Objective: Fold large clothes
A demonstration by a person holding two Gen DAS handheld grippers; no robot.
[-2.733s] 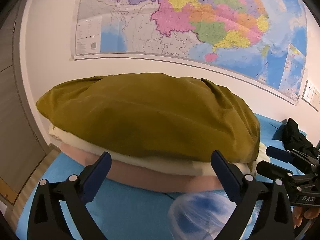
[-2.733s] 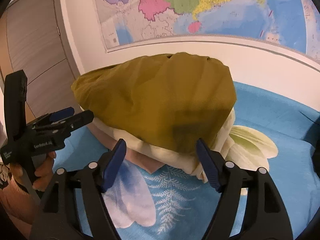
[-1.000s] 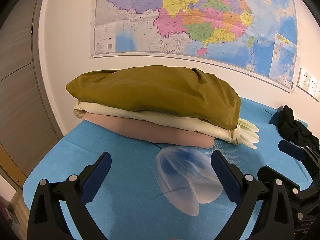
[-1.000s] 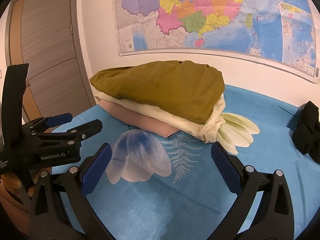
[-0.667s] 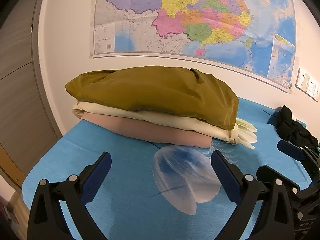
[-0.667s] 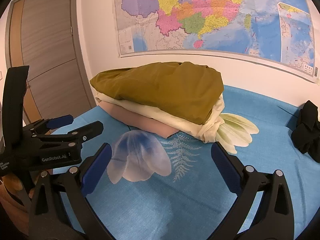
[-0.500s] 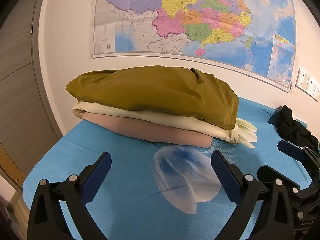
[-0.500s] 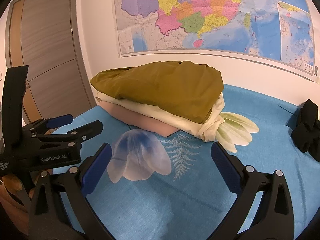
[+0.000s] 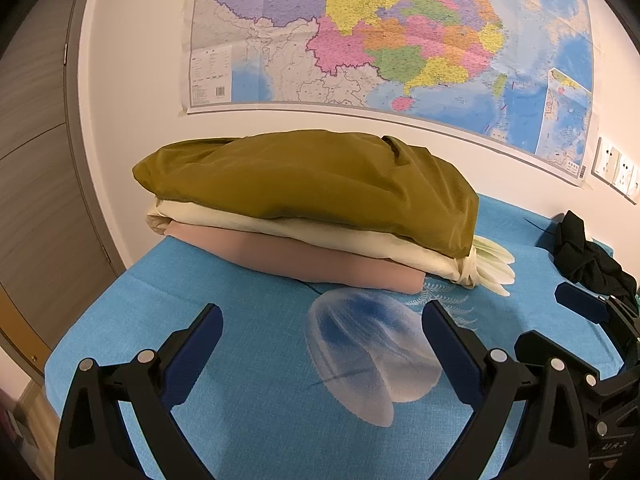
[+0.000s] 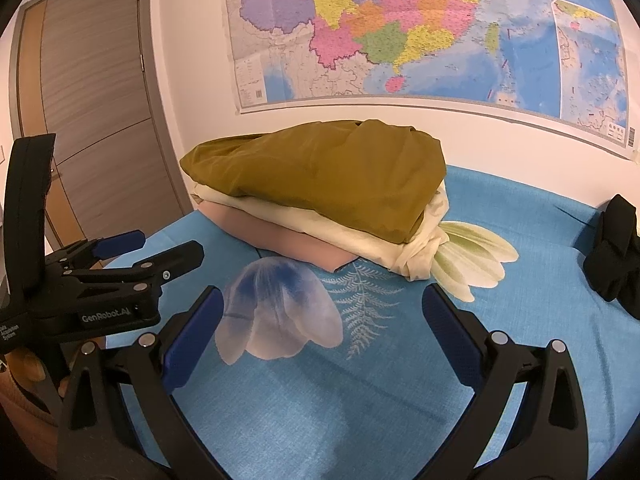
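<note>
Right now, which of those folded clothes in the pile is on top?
The olive-brown garment is on top. It lies over the cream garment, which rests on the pink garment at the bottom, against the blue sheet.

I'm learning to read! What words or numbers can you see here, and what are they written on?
"GenRobot.AI": on the side of the left gripper, seen from the right wrist.
More white letters at its left edge: cut off, unreadable.
Wall map: place names, legend and barcode too small to read.
White marks on the right gripper: too blurred.
</note>
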